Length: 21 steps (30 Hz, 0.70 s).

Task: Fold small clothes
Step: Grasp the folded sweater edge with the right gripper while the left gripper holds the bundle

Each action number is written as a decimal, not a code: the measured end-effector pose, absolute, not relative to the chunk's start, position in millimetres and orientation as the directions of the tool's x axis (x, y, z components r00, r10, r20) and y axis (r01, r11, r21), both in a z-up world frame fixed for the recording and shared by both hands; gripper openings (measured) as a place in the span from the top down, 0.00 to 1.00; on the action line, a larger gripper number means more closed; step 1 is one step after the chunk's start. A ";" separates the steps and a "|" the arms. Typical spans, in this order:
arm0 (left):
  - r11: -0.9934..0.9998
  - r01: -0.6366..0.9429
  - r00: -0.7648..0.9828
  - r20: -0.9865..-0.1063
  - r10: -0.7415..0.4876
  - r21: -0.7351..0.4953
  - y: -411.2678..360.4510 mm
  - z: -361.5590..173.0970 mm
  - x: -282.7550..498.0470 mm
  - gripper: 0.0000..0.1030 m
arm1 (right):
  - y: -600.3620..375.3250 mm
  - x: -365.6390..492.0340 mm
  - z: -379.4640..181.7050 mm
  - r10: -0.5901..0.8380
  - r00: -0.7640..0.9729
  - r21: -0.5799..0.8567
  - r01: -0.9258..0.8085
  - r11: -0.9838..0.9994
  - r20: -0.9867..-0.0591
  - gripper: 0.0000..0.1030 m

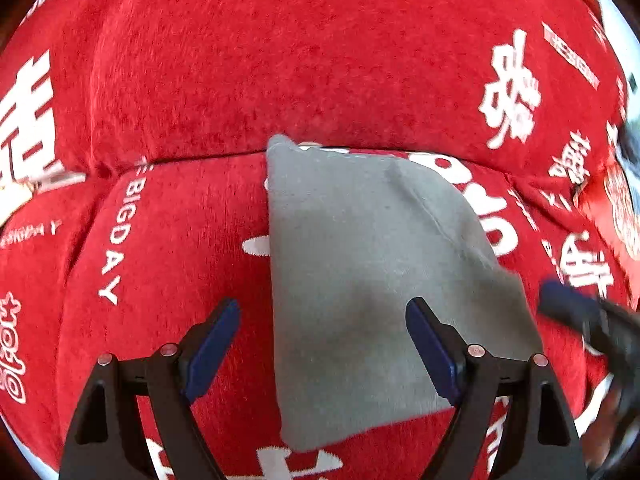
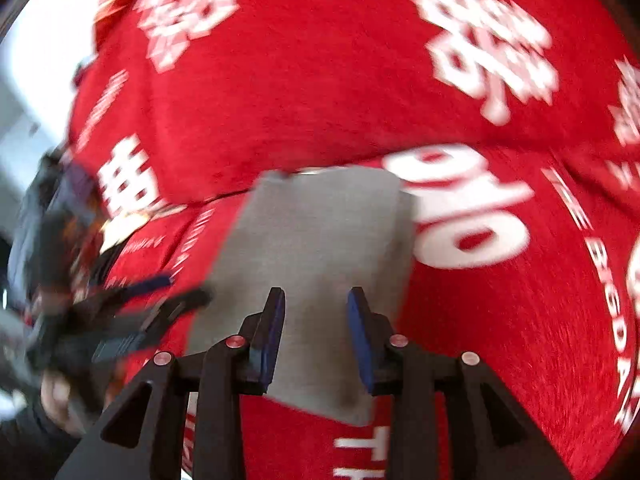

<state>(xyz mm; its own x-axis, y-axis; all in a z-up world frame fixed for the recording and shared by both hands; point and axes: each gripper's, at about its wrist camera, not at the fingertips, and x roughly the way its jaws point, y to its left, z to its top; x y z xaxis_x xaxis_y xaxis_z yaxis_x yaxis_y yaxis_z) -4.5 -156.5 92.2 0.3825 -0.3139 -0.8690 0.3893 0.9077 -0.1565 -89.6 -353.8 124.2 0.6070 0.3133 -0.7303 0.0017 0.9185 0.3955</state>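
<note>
A small grey garment (image 1: 360, 260) lies folded flat on the red seat cushion (image 1: 180, 240), its far edge near the crease under the backrest. My left gripper (image 1: 324, 344) hovers over its near left part, open wide, with the left finger above red fabric and the right finger above the grey cloth. In the right wrist view the same garment (image 2: 320, 232) lies below my right gripper (image 2: 318, 336), whose jaws stand partly apart with nothing pinched between them. The right gripper (image 1: 580, 312) shows blurred at the garment's right edge. The left gripper (image 2: 152, 300) appears blurred at the left.
A red plush cover with white lettering wraps the seat and the backrest (image 1: 300, 60). A seam (image 1: 192, 158) runs between them. A hand (image 2: 56, 396) holds the left gripper at the lower left. Bright floor or wall (image 2: 36, 60) shows beyond the sofa's edge.
</note>
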 end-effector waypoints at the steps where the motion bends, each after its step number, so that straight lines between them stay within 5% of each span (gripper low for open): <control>1: 0.911 0.386 0.373 -0.879 -0.297 -0.144 -156.9 86.8 -0.1 0.17 | -343.9 -91.5 125.2 0.326 0.601 0.379 -0.042 0.925 -0.730 0.63; 4: 0.913 0.405 0.344 -0.916 -0.207 -0.054 -162.3 59.8 -1.1 0.17 | -321.1 -91.2 105.4 0.324 0.545 0.325 -0.097 0.941 -0.773 0.60; 8: 0.923 0.363 0.311 -0.918 -0.248 -0.127 -147.5 50.5 -7.0 0.07 | -326.7 -91.2 58.3 0.287 0.449 0.320 -0.003 0.947 -0.846 0.61; 13: 0.898 0.418 0.380 -0.872 -0.308 -0.134 -163.7 84.5 -24.7 0.07 | -357.5 -103.6 96.8 0.348 0.537 0.391 -0.036 0.920 -0.769 0.58; 15: 0.871 0.471 0.390 -0.854 -0.346 -0.138 -187.2 97.5 -35.3 0.07 | -376.1 -94.6 112.1 0.317 0.577 0.374 -0.020 0.927 -0.753 0.45; 21: 0.790 0.608 0.382 -0.845 -0.373 -0.074 -262.4 88.5 -71.7 0.07 | -439.2 -19.1 100.2 0.341 0.540 0.455 0.089 0.886 -0.770 0.44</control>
